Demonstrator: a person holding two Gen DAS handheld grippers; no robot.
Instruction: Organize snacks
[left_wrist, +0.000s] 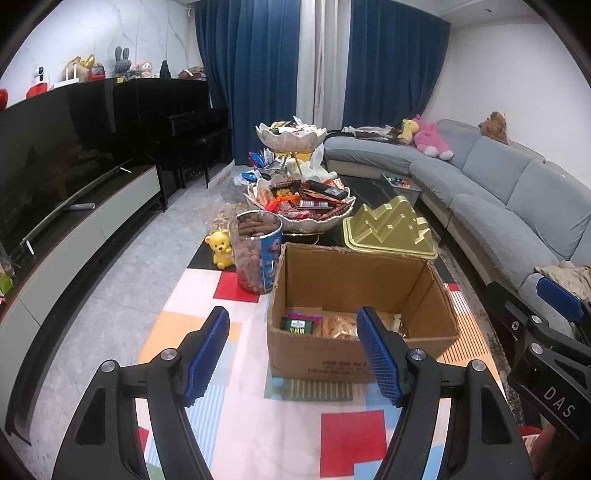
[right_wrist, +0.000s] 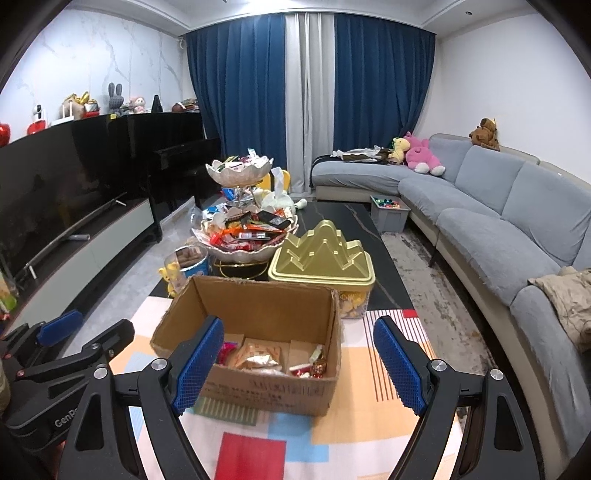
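Observation:
An open cardboard box (left_wrist: 364, 354) stands on a colourful checked cloth (left_wrist: 347, 439). On its floor lie a green packet (left_wrist: 298, 325), an orange-white bag (left_wrist: 338, 326) and some wrapped sweets (right_wrist: 314, 363). My left gripper (left_wrist: 293, 354) hovers open just before the box's near wall, with nothing between its fingers. My right gripper (right_wrist: 299, 365) is open too, level with the same wall (right_wrist: 266, 393). Behind the box are a two-tier shell-shaped stand (left_wrist: 314, 219) heaped with snacks, a clear jar of brown snacks (left_wrist: 255, 254) and a gold mountain-lidded tin (left_wrist: 391, 230).
A yellow bear figure (left_wrist: 220, 247) sits left of the jar. A television on a low cabinet (left_wrist: 85, 229) runs along the left, and a grey sofa (left_wrist: 517, 199) curves along the right. A grey bin of small items (right_wrist: 389, 212) stands by the table's far end.

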